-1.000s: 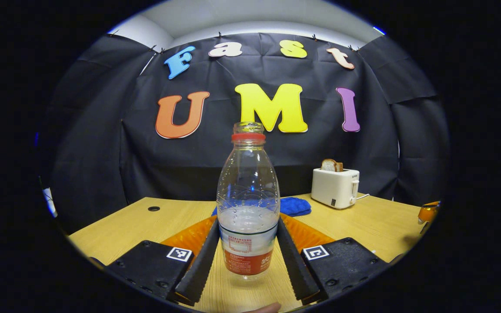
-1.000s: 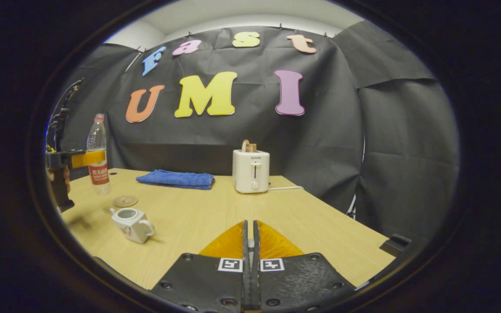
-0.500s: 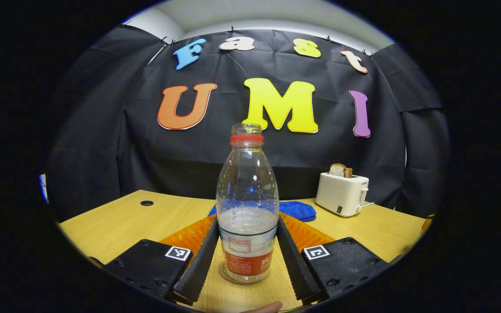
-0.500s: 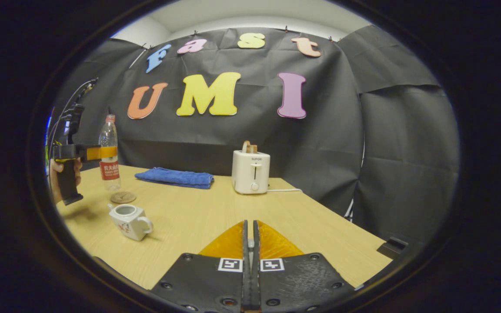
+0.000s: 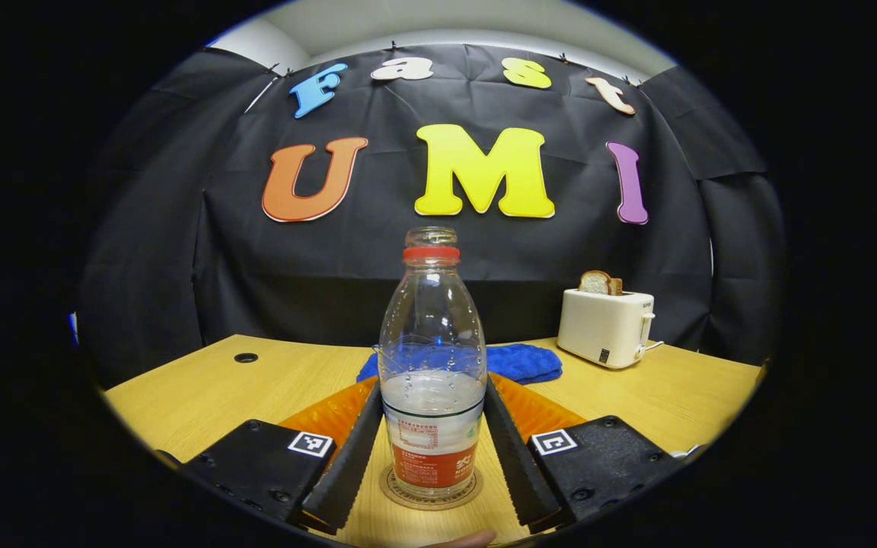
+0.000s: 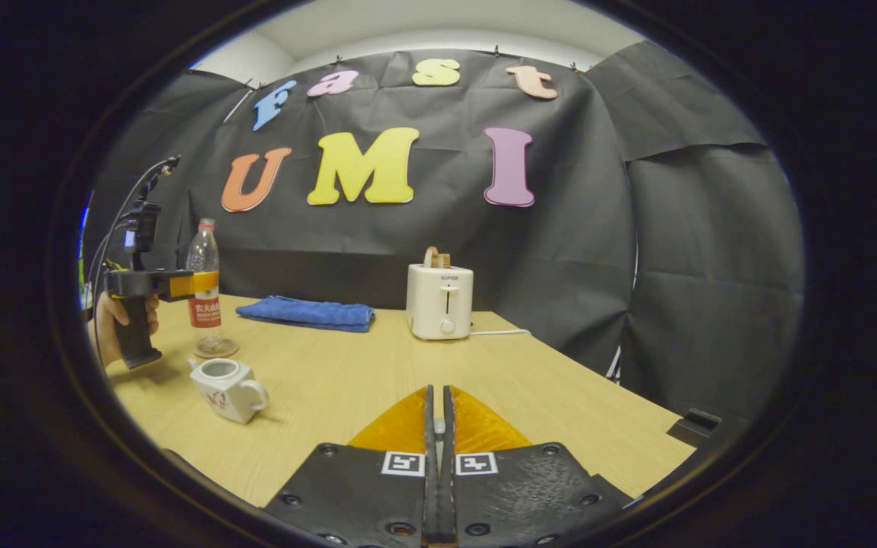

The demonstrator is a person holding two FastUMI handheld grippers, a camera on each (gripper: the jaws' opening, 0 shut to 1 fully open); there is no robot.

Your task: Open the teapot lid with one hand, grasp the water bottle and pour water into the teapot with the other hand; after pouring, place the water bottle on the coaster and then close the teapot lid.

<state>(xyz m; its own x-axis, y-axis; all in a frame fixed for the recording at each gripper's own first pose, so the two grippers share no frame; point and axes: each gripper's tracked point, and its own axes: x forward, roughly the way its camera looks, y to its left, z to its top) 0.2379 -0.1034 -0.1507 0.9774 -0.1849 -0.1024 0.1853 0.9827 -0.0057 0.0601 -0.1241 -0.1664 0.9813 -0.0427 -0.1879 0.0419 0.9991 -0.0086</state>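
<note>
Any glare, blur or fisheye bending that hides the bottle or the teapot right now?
Left gripper view: bottle sharp, small highlights on the plastic, coaster clear beneath. Right gripper view: teapot sharp but small near the curved, dim rim; table edge bows.

One bottle [image 5: 431, 380], teapot [image 6: 229, 389], coaster [image 5: 429, 496], toaster [image 6: 439, 301], towel [image 6: 307, 313].

The coaster [image 5: 429, 491] was mostly covered by the bottle [image 5: 431, 365], so just its rim could be seen. Whether the lid was gripped between the right gripper [image 6: 437, 426] fingers couldn't be made out. The teapot [image 6: 227, 388] print was too small to be read.
</note>
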